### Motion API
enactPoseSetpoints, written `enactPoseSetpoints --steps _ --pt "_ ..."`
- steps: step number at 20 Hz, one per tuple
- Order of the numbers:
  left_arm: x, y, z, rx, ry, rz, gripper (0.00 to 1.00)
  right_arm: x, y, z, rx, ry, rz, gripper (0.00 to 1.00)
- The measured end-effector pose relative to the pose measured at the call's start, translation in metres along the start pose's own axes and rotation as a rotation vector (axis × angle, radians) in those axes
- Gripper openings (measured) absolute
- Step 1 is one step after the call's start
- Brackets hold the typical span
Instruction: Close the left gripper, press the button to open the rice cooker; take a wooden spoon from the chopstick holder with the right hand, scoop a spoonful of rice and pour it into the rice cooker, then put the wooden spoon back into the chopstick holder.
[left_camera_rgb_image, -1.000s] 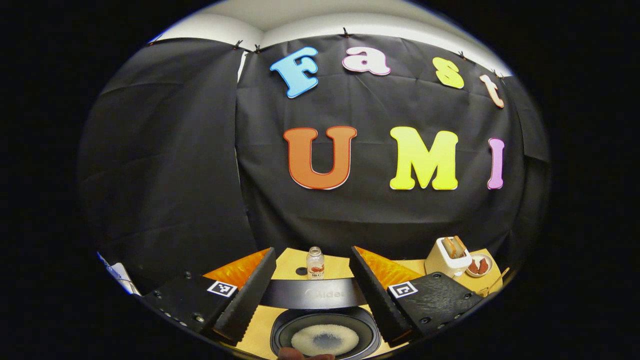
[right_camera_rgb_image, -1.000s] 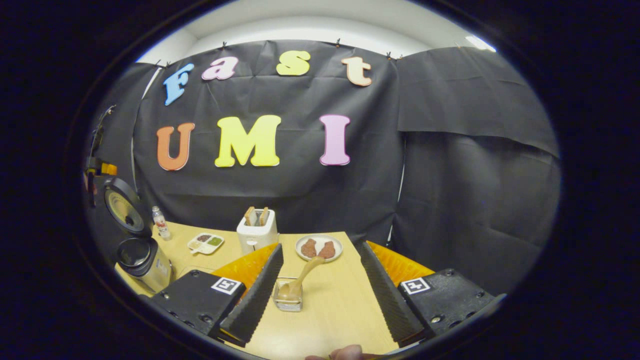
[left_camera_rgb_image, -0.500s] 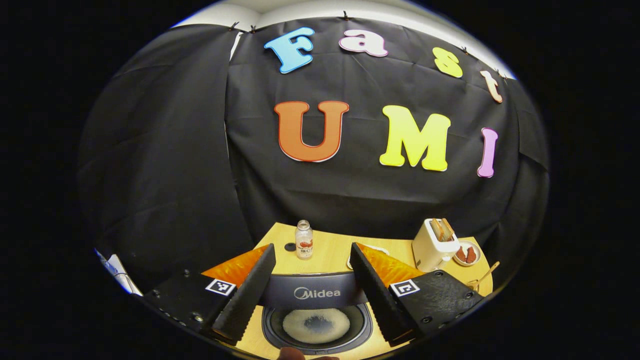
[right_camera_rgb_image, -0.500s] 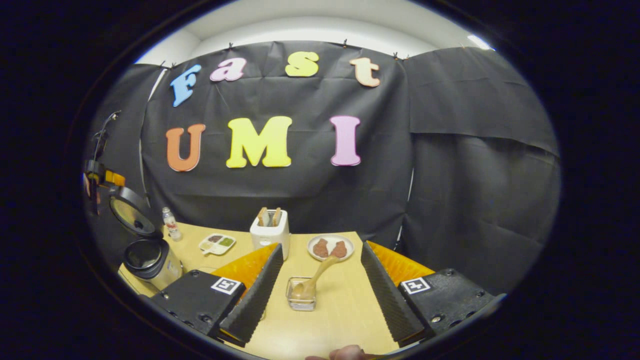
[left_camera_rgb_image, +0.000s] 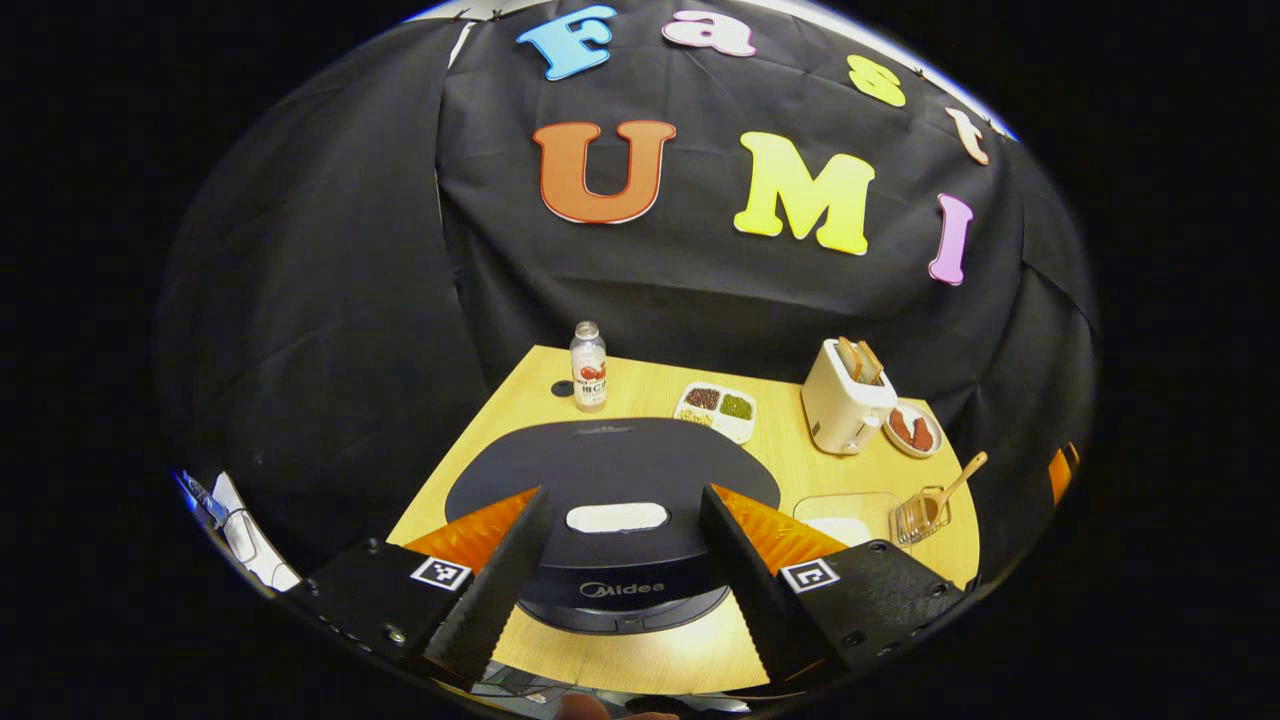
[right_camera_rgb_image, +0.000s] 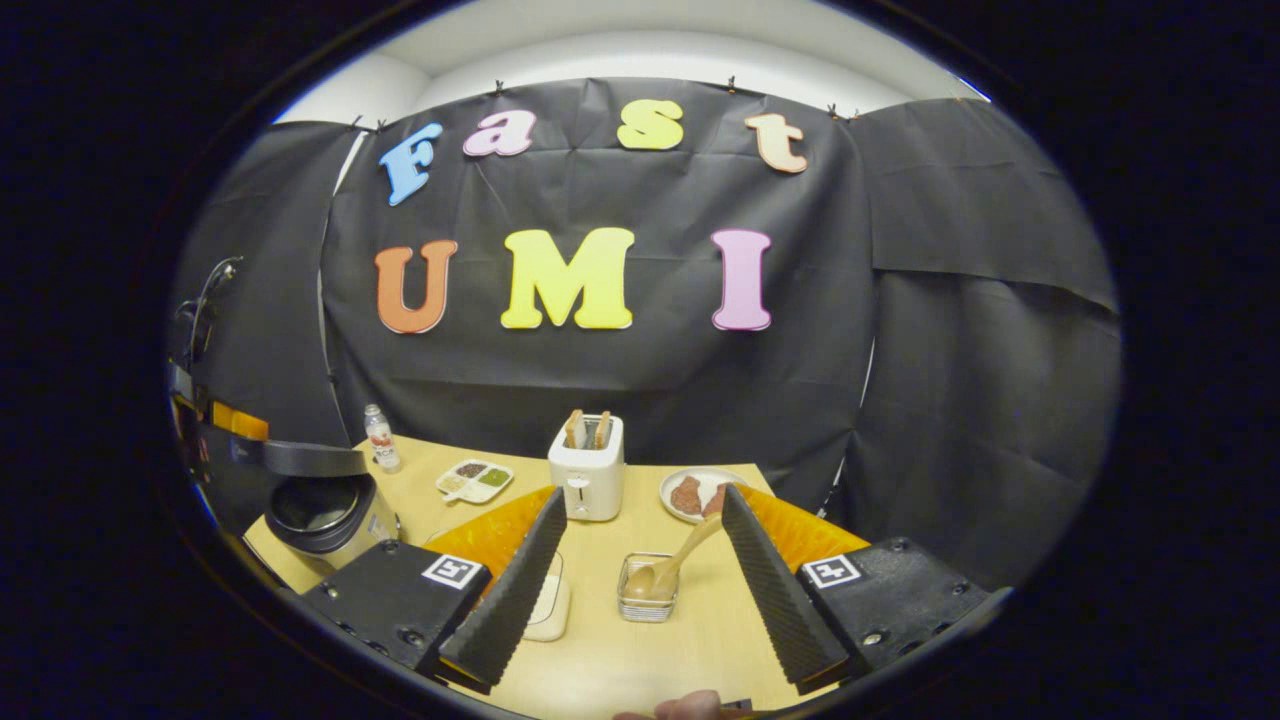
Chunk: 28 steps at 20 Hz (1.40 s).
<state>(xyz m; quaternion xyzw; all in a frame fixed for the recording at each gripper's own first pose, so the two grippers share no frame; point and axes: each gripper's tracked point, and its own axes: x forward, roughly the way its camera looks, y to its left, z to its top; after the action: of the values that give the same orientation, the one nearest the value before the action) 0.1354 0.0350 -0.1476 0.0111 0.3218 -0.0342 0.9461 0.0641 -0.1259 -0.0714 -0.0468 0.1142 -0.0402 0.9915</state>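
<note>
The black rice cooker (left_camera_rgb_image: 610, 470) lies just below my left gripper (left_camera_rgb_image: 625, 495), which is open, one finger on each side of the lid's white oval button (left_camera_rgb_image: 617, 517). In the right gripper view the cooker (right_camera_rgb_image: 320, 505) stands at the far left, its lid (right_camera_rgb_image: 305, 458) lying flat a little above the pot with a gap under it. The wooden spoon (right_camera_rgb_image: 672, 562) leans in the small wire chopstick holder (right_camera_rgb_image: 647, 592), just ahead of my open right gripper (right_camera_rgb_image: 645, 495) and between its fingers' lines. The same spoon (left_camera_rgb_image: 957, 478) and holder (left_camera_rgb_image: 915, 515) sit at the table's right.
A white toaster (right_camera_rgb_image: 588, 470) with bread, a plate of meat (right_camera_rgb_image: 690, 492), a divided dish (right_camera_rgb_image: 475, 478) and a small bottle (right_camera_rgb_image: 378, 438) stand along the back of the wooden table (right_camera_rgb_image: 610, 660). A pale rice container (right_camera_rgb_image: 548, 605) lies beside the holder, partly behind my right gripper's left finger.
The cooker's lid has swung down from upright to nearly flat over the pot, hiding the rice inside from the left gripper view. My right gripper has turned left, bringing the spoon holder between its fingers.
</note>
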Motion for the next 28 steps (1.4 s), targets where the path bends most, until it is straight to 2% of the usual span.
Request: enactPoseSetpoints --steps 6,7,8,11,20,22,28 --pt "0.014 -0.002 -0.041 0.009 0.079 0.006 0.97 0.003 0.006 -0.003 -0.016 0.018 0.015 1.00" --pt "0.016 -0.002 -0.049 0.013 0.097 0.008 1.00 0.003 0.007 -0.002 -0.020 0.017 0.016 1.00" --pt "0.019 -0.002 -0.055 0.016 0.114 0.009 0.97 0.005 0.008 -0.002 -0.023 0.018 0.017 1.00" --pt "0.022 -0.003 -0.072 0.019 0.146 0.008 0.97 0.005 0.011 0.000 -0.018 0.016 0.022 1.00" --pt "0.032 -0.003 -0.091 0.000 0.174 0.030 0.98 0.011 0.027 -0.004 -0.008 0.032 0.047 1.00" --pt "0.035 -0.004 -0.096 -0.036 0.181 0.029 0.98 0.013 0.032 -0.004 -0.009 0.032 0.058 1.00" --pt "0.035 -0.003 -0.097 -0.027 0.168 0.044 0.99 0.026 0.044 -0.007 0.008 0.046 0.100 1.00"
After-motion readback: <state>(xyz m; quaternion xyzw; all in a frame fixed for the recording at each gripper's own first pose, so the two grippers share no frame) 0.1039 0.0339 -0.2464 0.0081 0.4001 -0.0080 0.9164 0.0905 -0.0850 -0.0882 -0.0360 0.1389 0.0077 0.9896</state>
